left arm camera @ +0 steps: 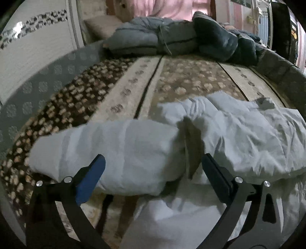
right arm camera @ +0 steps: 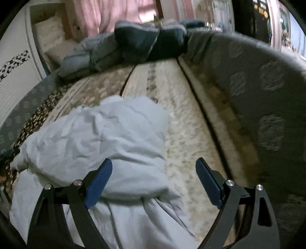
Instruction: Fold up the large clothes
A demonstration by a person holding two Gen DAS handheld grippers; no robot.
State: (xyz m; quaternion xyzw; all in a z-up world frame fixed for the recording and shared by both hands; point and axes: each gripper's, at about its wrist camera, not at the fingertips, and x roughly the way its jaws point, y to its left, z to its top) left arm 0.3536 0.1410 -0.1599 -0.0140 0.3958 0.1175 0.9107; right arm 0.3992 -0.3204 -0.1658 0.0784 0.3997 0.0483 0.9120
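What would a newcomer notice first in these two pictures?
The crumpled white garment lies in the foreground on the patterned bedspread, partly folded over itself. The open left gripper and open right gripper hover above it, holding nothing. A pile of grey-blue folded clothes sits at the bed's far end.

A home bedroom: patterned bed (left arm camera: 172, 80), folded blankets (left arm camera: 153, 42), pink curtains (right arm camera: 107, 13).

A pale blue garment (left arm camera: 220, 132) lies crumpled across a bed (left arm camera: 118, 95) covered in a brown and cream patterned blanket. The left tool (left arm camera: 153, 166) hovers just above it, its blue-padded jaws wide apart and gripping nothing. Folded grey and dark blue clothes (left arm camera: 172, 42) sit at the far end.
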